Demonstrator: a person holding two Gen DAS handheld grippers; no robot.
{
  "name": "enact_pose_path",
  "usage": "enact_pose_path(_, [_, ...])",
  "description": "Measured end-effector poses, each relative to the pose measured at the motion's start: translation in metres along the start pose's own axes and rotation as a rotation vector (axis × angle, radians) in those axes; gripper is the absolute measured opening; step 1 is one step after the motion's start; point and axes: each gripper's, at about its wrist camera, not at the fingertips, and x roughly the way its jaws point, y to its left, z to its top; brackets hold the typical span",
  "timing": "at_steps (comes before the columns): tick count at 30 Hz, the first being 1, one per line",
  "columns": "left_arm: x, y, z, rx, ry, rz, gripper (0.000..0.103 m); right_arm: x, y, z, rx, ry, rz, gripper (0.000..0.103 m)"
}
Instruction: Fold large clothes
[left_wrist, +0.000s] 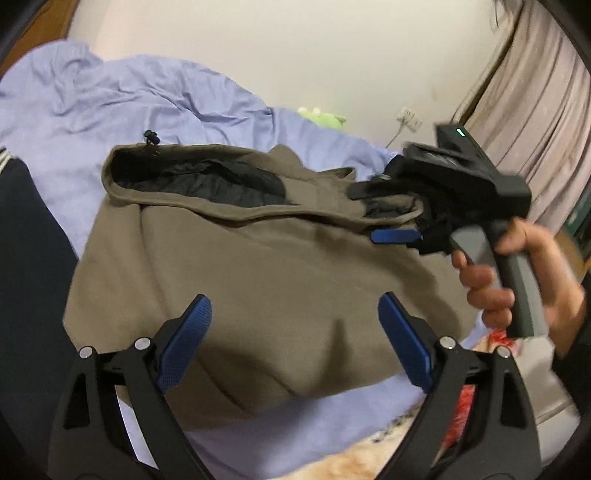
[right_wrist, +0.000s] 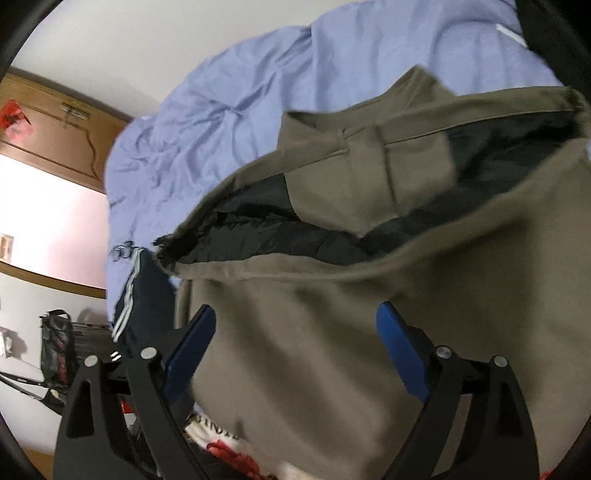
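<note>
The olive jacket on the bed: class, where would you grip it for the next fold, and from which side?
Probably the open edge of the olive jacket, where the black lining shows. Approach from above with the open left gripper; that edge gapes, giving a free layer to pinch.

Partial letters "INI" on blanket (right_wrist: 218, 434) (rest hidden, illegible).

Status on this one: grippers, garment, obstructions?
Left gripper and right gripper open, empty. Olive jacket folded on blue sheet. Navy striped garment alongside.
</note>
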Motion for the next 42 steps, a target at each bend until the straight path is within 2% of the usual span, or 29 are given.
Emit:
enact_pose_path(2, [0.012,0.002,0.0,0.037,0.038,0.022,0.089,0.016,-0.005,0.007,0.037,-0.008,-0.044,0.08])
enact_pose_path(5, [0.018,0.006,-0.001,0.086,0.028,0.024,0.089,0.029,-0.016,0.014,0.071,-0.063,-0.099,0.057])
enact_pose_path(7, [0.022,0.005,-0.003,0.13,0.039,0.046,0.089,0.034,-0.025,0.02,0.108,-0.071,-0.105,0.022])
enact_pose_path(9, [0.022,0.003,-0.005,0.162,0.049,0.056,0.089,0.028,-0.029,0.026,0.129,-0.113,-0.075,0.006])
enact_pose_path(12, [0.023,0.002,-0.006,0.185,0.061,0.064,0.089,0.006,-0.02,0.043,0.105,-0.201,-0.046,0.004])
enact_pose_path(14, [0.022,0.004,-0.005,0.162,0.066,0.057,0.089,0.001,-0.013,0.06,0.102,-0.208,-0.038,0.004])
enact_pose_path(16, [0.021,0.007,-0.004,0.135,0.065,0.044,0.089,-0.001,-0.006,0.076,0.09,-0.218,-0.065,0.004])
enact_pose_path(20, [0.021,0.012,-0.004,0.118,0.066,0.042,0.089,0.017,-0.002,0.106,0.13,-0.166,-0.123,0.003])
enact_pose_path(22, [0.024,0.014,-0.005,0.116,0.076,0.057,0.089,0.037,-0.01,0.117,0.142,-0.102,-0.184,0.003])
enact_pose_path(25, [0.029,0.016,-0.008,0.117,0.094,0.062,0.089,0.069,-0.03,0.121,0.211,0.037,-0.226,0.007])
enact_pose_path(27, [0.032,0.017,-0.009,0.123,0.097,0.062,0.089,0.071,-0.038,0.114,0.207,0.055,-0.206,0.009])
enact_pose_path(29, [0.035,0.018,-0.008,0.125,0.1,0.065,0.089,0.066,-0.037,0.112,0.174,0.072,-0.179,0.016])
enact_pose_path(30, [0.035,0.018,-0.007,0.121,0.098,0.066,0.089,0.062,-0.034,0.109,0.154,0.094,-0.168,0.026])
enact_pose_path(31, [0.033,0.018,-0.004,0.116,0.088,0.071,0.089,0.055,-0.029,0.106,0.122,0.118,-0.193,0.043])
enact_pose_path(33, [0.031,0.017,0.001,0.119,0.072,0.089,0.089,0.039,-0.01,0.1,0.014,0.139,-0.251,0.061])
enact_pose_path(36, [0.033,0.018,0.002,0.118,0.083,0.108,0.089,0.011,0.034,0.085,-0.241,0.153,-0.332,0.066])
enact_pose_path(38, [0.033,0.015,0.001,0.117,0.089,0.118,0.089,-0.002,0.062,0.075,-0.368,0.139,-0.354,0.071])
enact_pose_path(39, [0.033,0.014,0.001,0.119,0.089,0.12,0.089,-0.004,0.078,0.068,-0.434,0.138,-0.368,0.076])
enact_pose_path(42, [0.034,0.015,0.0,0.107,0.098,0.125,0.089,0.0,0.123,0.047,-0.608,0.143,-0.345,0.079])
